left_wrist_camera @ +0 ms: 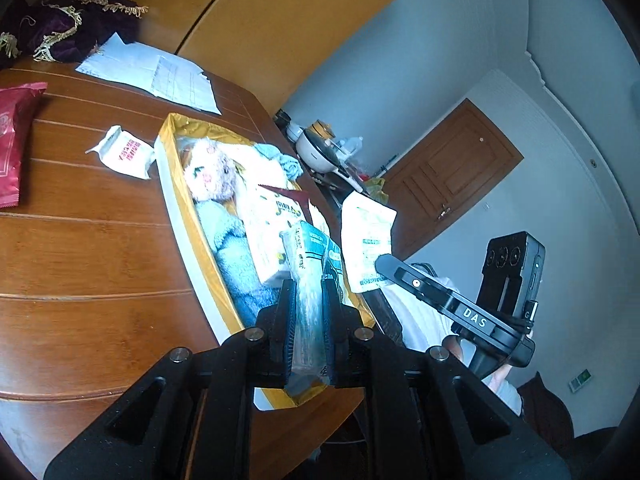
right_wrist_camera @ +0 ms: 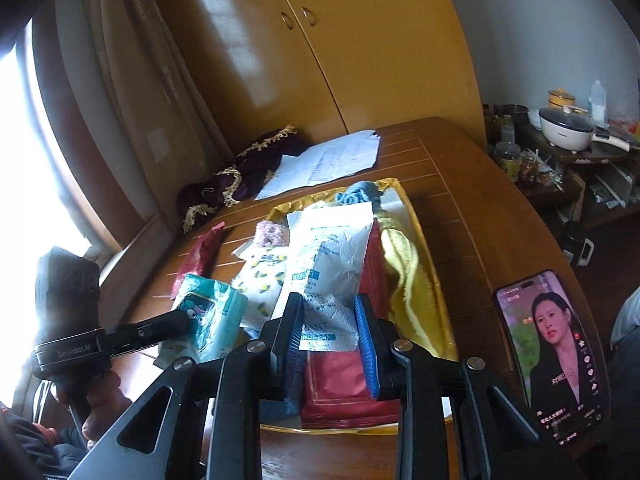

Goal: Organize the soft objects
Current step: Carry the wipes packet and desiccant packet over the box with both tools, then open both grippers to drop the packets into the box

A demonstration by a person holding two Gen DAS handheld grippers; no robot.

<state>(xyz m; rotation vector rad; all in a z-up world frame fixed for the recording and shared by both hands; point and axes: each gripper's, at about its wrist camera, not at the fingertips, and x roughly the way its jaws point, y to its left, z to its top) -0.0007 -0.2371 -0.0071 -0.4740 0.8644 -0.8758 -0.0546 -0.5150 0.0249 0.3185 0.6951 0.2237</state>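
The teal tissue pack [left_wrist_camera: 310, 280] sits pinched between the closed fingers of the left gripper [left_wrist_camera: 308, 292] at lower centre of the left wrist view, held over the near end of the gold-lined box [left_wrist_camera: 180, 224]; in the right wrist view the same pack [right_wrist_camera: 208, 316] appears at lower left, at the tip of the left gripper's finger [right_wrist_camera: 160, 326]. The right gripper [right_wrist_camera: 330, 320] at lower centre of its view clamps a white crinkled packet [right_wrist_camera: 332, 264] with blue print, its blue-padded fingers pressing both sides; the packet hangs above the box contents. From the left wrist view this packet [left_wrist_camera: 366, 244] shows right of centre, off the box's right edge, held by the right gripper's finger [left_wrist_camera: 416, 284]. Inside the box: a pink plush toy [left_wrist_camera: 210, 172] toward the far end, a light blue fuzzy cloth [left_wrist_camera: 236, 260] along the left wall, a lemon-print packet [left_wrist_camera: 272, 232] beside it, and, seen in the right wrist view, a yellow towel [right_wrist_camera: 408, 280] on the right and a red pouch [right_wrist_camera: 340, 384] at the near end. The box rests on a brown wooden table [left_wrist_camera: 80, 260]. Outside the box on the table lie a small white packet [left_wrist_camera: 128, 156] just beside its left wall, a red bag [left_wrist_camera: 12, 140] at the left frame edge, white papers [left_wrist_camera: 160, 76] at upper left, and a purple fringed cloth [left_wrist_camera: 68, 24] beyond them. A phone [right_wrist_camera: 556, 348] with a lit screen stands at lower right of the right wrist view.
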